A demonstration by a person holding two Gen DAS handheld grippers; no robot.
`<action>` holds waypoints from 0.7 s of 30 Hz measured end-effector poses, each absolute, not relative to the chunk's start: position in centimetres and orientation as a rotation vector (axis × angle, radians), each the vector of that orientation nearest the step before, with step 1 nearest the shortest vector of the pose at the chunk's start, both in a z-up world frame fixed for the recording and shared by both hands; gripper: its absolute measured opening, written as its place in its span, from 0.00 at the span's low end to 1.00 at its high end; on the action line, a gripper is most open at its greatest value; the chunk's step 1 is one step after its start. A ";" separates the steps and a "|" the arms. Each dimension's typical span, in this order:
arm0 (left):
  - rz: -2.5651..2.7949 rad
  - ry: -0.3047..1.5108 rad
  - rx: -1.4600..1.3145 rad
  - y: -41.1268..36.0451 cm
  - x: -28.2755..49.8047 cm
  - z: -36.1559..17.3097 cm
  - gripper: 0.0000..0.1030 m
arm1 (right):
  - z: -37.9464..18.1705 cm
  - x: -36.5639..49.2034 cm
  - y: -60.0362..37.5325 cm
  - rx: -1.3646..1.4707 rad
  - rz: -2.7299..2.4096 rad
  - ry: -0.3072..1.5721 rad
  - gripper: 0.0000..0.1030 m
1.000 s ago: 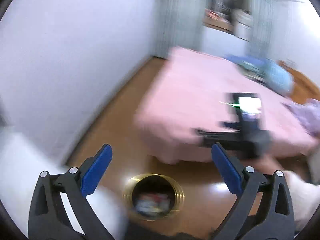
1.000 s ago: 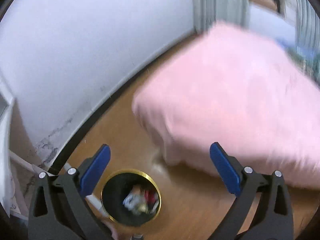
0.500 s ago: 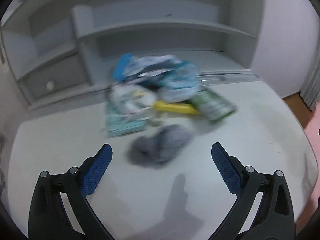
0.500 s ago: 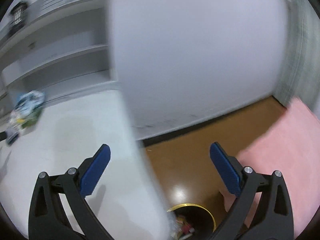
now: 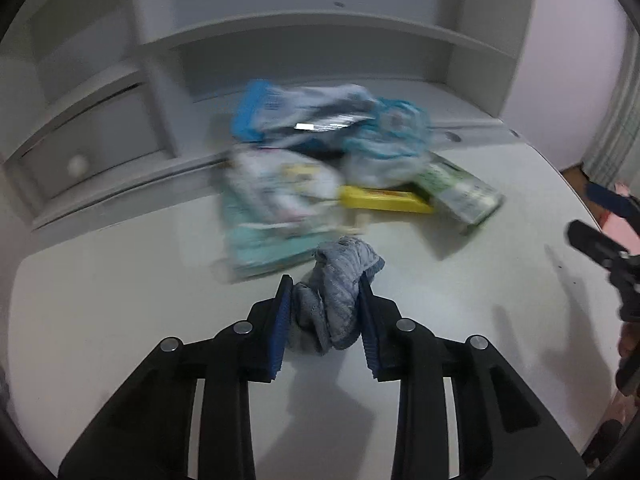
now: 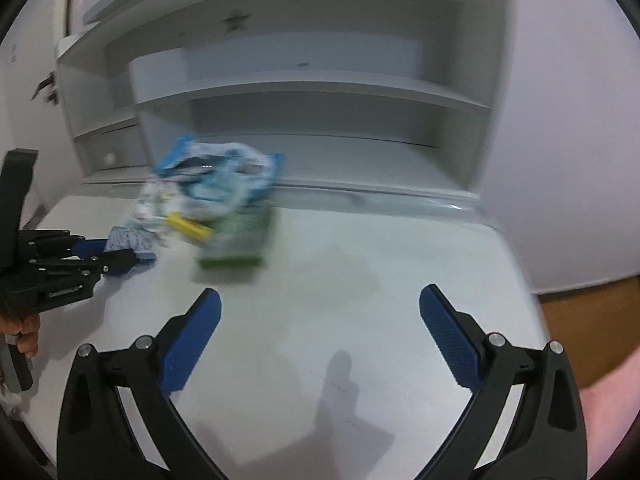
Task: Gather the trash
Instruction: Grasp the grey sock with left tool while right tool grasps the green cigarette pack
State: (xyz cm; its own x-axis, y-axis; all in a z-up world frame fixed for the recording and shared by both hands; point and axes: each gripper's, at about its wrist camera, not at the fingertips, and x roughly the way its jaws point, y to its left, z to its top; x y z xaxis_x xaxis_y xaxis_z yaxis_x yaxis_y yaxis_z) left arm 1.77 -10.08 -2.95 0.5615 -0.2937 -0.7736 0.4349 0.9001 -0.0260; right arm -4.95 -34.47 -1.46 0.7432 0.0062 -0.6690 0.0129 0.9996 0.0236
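Note:
My left gripper (image 5: 325,292) is shut on a crumpled grey-blue rag (image 5: 338,288) on the white desk (image 5: 120,300). The rag (image 6: 128,242) and left gripper (image 6: 120,256) also show at the left of the right wrist view. Just beyond lies a pile of trash: a pale printed packet (image 5: 276,204), a yellow box (image 5: 384,199), a green-and-white carton (image 5: 460,188) and blue-white plastic bags (image 5: 320,116). My right gripper (image 6: 320,328) is open and empty over the desk, right of the pile; the green carton (image 6: 240,240) lies ahead of it.
White shelves (image 5: 320,36) and a small drawer with a knob (image 5: 76,164) stand behind the pile. The desk's right edge (image 6: 520,280) drops to a brown wooden floor (image 6: 592,320). A white wall (image 6: 560,120) rises on the right.
Both grippers swung from the floor bin and pink bed to the desk. My left gripper moved up to the rag and closed on it. My right gripper stayed open.

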 end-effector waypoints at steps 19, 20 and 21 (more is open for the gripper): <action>-0.320 0.899 0.017 -1.4 5.1 -2.4 0.30 | -4.5 4.7 -28.4 -0.027 0.117 0.880 0.56; -0.322 0.898 0.017 -1.4 4.9 -2.4 0.30 | -4.3 4.3 -28.6 -0.022 0.112 0.870 0.55; -0.326 0.897 0.018 -1.5 4.9 -2.4 0.30 | -4.1 4.1 -28.7 -0.020 0.108 0.865 0.55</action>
State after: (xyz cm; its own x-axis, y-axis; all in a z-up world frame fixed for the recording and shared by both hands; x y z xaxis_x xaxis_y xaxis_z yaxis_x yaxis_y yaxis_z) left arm 4.90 -1.48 -2.39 0.5779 -0.2710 -0.7698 0.2859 0.9507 -0.1201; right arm 4.06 -28.74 -4.11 0.6435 0.0868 -0.7605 -0.1028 0.9943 0.0265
